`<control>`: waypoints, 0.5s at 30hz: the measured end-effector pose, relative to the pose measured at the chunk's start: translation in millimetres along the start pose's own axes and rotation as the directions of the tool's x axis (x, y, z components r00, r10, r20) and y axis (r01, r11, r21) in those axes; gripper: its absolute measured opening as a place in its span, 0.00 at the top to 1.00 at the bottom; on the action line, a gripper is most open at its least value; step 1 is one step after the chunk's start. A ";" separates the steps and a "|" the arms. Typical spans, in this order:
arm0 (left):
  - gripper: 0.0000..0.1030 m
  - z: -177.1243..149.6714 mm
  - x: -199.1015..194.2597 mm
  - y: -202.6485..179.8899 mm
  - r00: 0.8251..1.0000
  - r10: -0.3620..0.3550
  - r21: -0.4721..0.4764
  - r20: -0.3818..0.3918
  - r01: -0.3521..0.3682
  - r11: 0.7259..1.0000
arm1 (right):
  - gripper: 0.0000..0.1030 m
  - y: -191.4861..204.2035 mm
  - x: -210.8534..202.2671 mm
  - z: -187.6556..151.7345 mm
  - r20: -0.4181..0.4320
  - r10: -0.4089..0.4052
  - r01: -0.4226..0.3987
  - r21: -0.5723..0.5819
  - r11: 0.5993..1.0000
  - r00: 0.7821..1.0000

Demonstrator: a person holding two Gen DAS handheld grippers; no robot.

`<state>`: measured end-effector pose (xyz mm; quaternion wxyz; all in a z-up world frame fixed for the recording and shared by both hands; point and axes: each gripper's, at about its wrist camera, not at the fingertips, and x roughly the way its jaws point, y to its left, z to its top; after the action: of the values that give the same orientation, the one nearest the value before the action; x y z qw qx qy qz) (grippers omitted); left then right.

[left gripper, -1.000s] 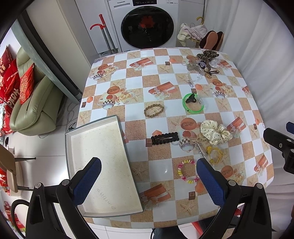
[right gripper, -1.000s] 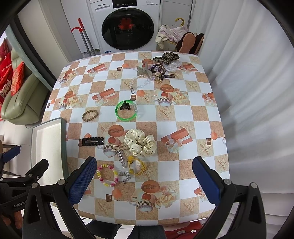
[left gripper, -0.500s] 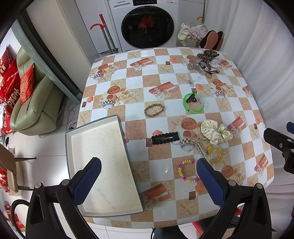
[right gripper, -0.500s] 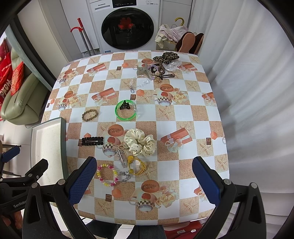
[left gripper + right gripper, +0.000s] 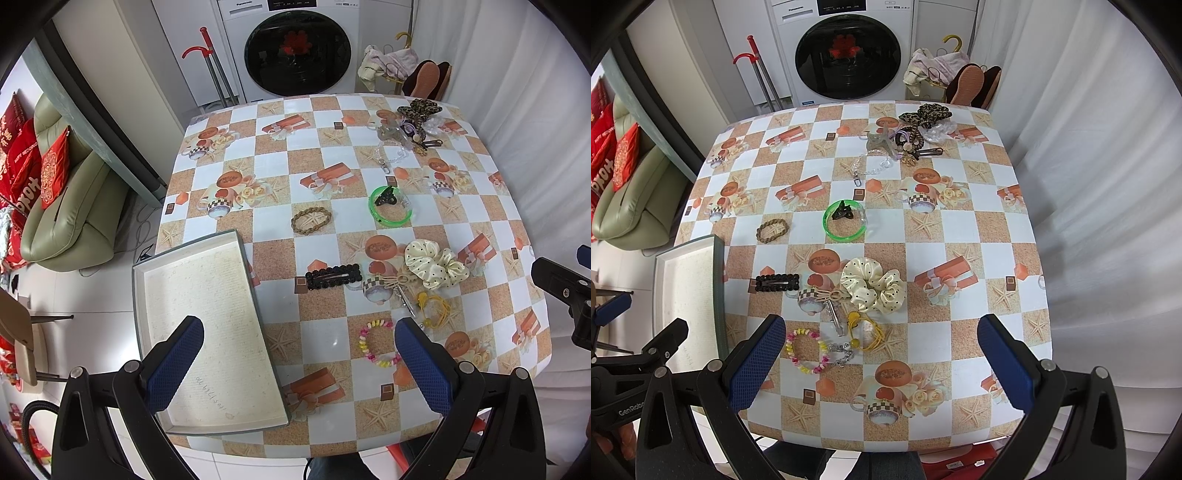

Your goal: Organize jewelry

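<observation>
An empty white tray [image 5: 207,317] lies at the table's left edge, also in the right wrist view [image 5: 687,295]. Jewelry is scattered on the checked tablecloth: a colourful bead bracelet [image 5: 376,345] [image 5: 807,349], a black hair clip [image 5: 334,277] [image 5: 775,283], a cream scrunchie [image 5: 434,264] [image 5: 873,286], a yellow hair tie [image 5: 866,330], a green bangle [image 5: 390,206] [image 5: 844,221] and a braided brown bracelet [image 5: 311,219] [image 5: 772,230]. My left gripper [image 5: 295,363] is open above the tray's near corner. My right gripper [image 5: 882,365] is open above the near table edge. Both are empty.
A pile of hair accessories with a leopard bow [image 5: 925,114] sits at the table's far right. A washing machine [image 5: 846,51] stands behind the table, a sofa [image 5: 70,206] to the left and a white curtain [image 5: 1100,184] to the right.
The views have barely shifted. Nothing on the table has moved and both grippers stay open.
</observation>
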<state>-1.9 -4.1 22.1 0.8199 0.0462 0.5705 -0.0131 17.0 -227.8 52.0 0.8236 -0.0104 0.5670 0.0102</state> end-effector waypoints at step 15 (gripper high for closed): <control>0.00 0.8 -0.1 -0.6 1.000 0.001 0.001 0.000 -0.001 1.000 | 0.00 0.6 -0.7 0.0 -0.001 0.000 0.000 -0.001 1.000 1.000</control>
<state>-1.2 -4.9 22.5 0.8198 0.0471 0.5706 -0.0128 16.8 -227.2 52.6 0.8233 -0.0108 0.5674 0.0106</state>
